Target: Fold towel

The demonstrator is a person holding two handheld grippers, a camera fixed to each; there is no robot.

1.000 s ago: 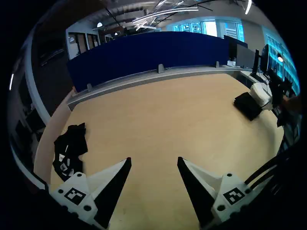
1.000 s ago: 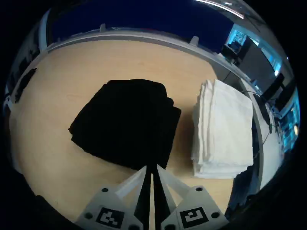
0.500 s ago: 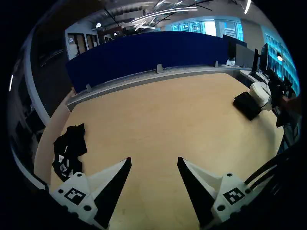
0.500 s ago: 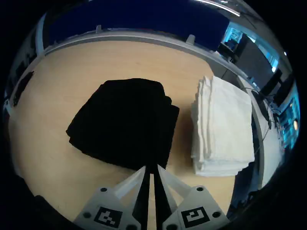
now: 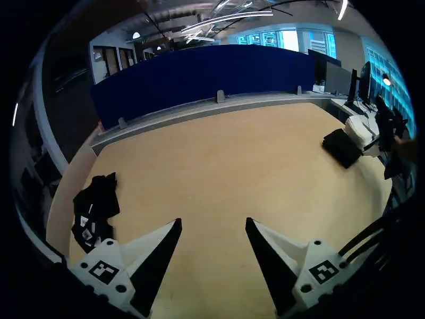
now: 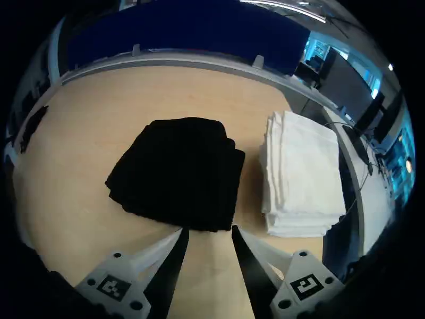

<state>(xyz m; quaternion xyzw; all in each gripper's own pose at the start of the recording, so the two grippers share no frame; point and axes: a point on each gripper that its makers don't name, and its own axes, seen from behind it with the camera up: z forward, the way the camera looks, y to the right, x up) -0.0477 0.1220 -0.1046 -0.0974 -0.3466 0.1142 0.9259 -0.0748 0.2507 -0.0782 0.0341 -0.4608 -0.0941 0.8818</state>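
While the folded black towel [image 6: 178, 173] is laid on the table [image 6: 79, 138] beside a white stack [image 6: 303, 175], the right gripper [image 6: 208, 229] is held parted, empty, near it; the left gripper [image 5: 213, 219] is spread wide, empty.

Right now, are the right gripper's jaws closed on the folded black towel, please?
No, the right gripper has its jaws open at the folded black towel.

No legible text, numbers or brands. Left gripper [image 5: 213, 220] and right gripper [image 6: 210, 228] carry square black-and-white marker patterns [image 5: 103, 271]. White tags [image 5: 85, 220] on crumpled black cloth [image 5: 102, 198]: too small to read.
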